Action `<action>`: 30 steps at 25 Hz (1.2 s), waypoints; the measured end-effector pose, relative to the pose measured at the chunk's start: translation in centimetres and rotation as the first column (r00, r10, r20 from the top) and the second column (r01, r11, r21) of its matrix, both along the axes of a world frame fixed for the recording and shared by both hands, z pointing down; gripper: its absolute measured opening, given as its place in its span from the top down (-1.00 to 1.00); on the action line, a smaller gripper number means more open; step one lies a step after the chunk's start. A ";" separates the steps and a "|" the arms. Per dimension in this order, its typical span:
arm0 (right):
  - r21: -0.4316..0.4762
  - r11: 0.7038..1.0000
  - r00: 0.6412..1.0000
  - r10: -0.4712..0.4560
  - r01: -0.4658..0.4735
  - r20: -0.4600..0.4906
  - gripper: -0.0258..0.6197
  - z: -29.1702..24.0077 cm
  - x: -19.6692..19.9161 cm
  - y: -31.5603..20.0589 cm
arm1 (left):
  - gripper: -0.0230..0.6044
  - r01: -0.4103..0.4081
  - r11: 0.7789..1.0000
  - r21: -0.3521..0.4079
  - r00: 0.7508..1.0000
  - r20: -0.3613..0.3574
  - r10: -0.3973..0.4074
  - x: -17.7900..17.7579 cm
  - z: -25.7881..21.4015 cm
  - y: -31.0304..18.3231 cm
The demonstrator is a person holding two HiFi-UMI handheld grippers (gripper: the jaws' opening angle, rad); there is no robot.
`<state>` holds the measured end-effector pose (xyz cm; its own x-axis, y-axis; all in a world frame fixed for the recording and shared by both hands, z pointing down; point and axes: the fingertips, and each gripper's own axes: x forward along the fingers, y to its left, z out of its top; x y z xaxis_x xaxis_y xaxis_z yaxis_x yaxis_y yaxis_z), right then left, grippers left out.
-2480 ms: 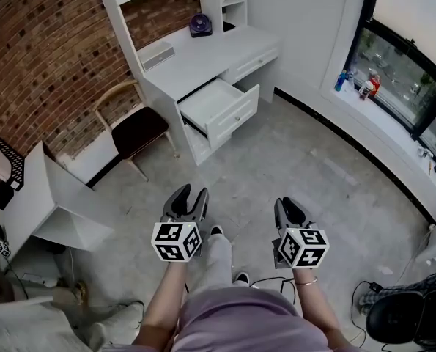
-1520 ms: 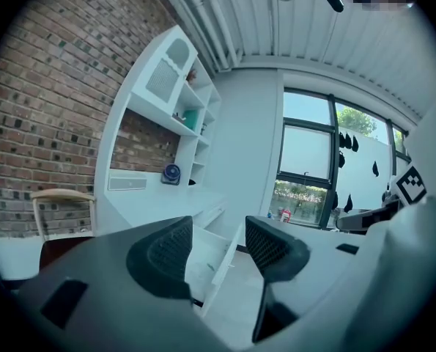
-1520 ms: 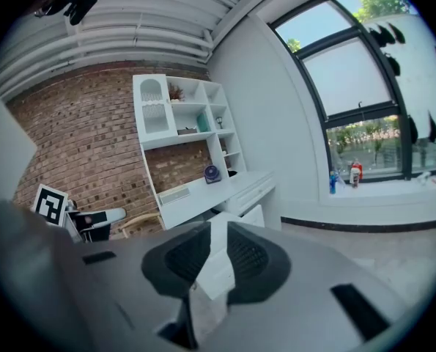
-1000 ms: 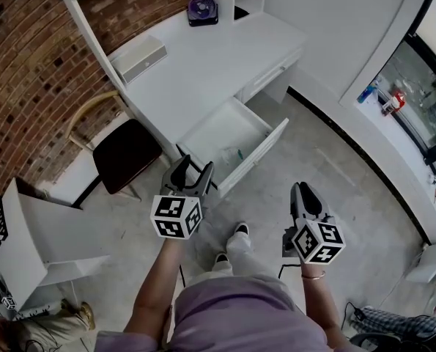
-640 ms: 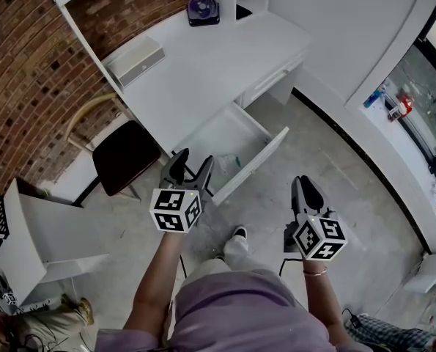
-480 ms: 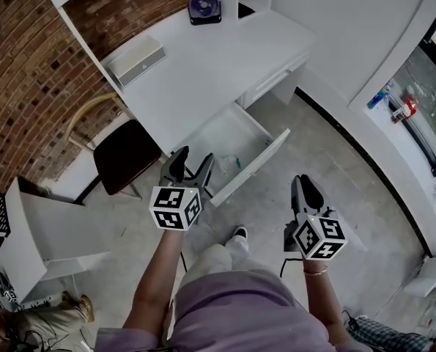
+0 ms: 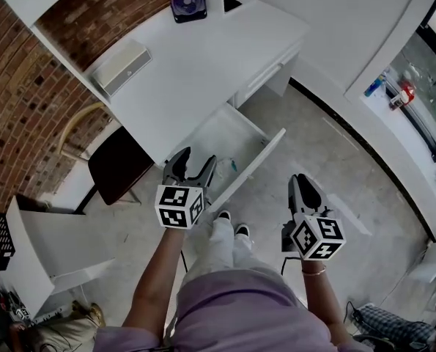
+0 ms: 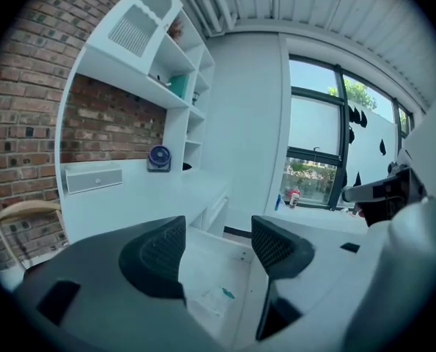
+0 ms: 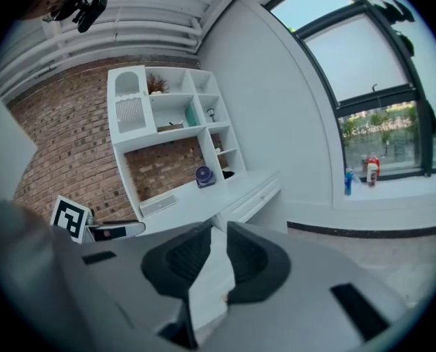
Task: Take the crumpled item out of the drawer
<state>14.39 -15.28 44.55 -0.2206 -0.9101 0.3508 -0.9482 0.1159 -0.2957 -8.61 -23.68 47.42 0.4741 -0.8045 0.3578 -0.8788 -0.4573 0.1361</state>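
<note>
I face a white desk (image 7: 203, 57) against a brick wall (image 7: 27, 108). A purple fan (image 7: 186, 1) stands at its back, a pale box (image 7: 119, 67) well left. A dark chair (image 7: 115, 166) sits beside it; bottles (image 7: 404, 94) line the sill.

**A study room at home**

A white desk (image 7: 203, 57) with a drawer (image 7: 228, 134) fills the top middle. Shelves (image 9: 166, 112) stand over it. A brick wall (image 7: 27, 101) and a chair (image 7: 115, 163) sit at the left, a big window (image 7: 423, 64) at the right.

White desk (image 7: 203, 57) bears a purple fan (image 7: 186, 1) and white box (image 7: 120, 66); its open drawer (image 7: 259, 163) holds a crumpled item (image 7: 226, 164)
</note>
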 end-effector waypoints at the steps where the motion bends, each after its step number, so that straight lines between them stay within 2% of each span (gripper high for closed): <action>1: -0.003 1.000 1.000 0.007 -0.007 0.000 0.74 0.1 0.0 -0.1 | 0.07 -0.013 1.000 -0.007 1.000 0.008 0.013 0.2 0.4 -0.3; 8: -0.015 0.999 0.999 0.048 -0.049 -0.013 0.74 0.3 -0.1 -1.7 | 0.06 -0.094 0.994 -0.064 0.994 0.044 0.097 1.7 3.9 -3.0; 16: -0.051 0.993 0.994 0.107 -0.108 -0.027 0.74 1.3 0.2 -2.8 | 0.05 -0.180 0.972 -0.148 0.978 0.080 0.193 3.4 8.5 -4.5; 24: -0.085 0.984 0.987 0.155 -0.157 -0.033 0.74 2.1 0.2 -4.2 | 0.03 -0.257 0.933 -0.252 0.948 0.121 0.294 4.7 13.3 -5.4; 27: -0.093 0.980 0.984 0.174 -0.176 -0.038 0.74 2.2 0.2 -4.6 | 0.01 -0.288 0.912 -0.292 0.930 0.141 0.339 5.2 15.3 -5.5; 30: -0.104 0.975 0.980 0.193 -0.197 -0.046 0.74 2.6 0.4 -5.0 | 0.00 -0.326 0.892 -0.314 0.902 0.180 0.393 5.7 17.1 -5.4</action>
<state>14.84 -20.23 47.14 -0.0285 -0.8909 0.4532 -0.9596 -0.1027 -0.2621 -2.88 -29.12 64.57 0.5881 -0.4509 0.6715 -0.6821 -0.7226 0.1121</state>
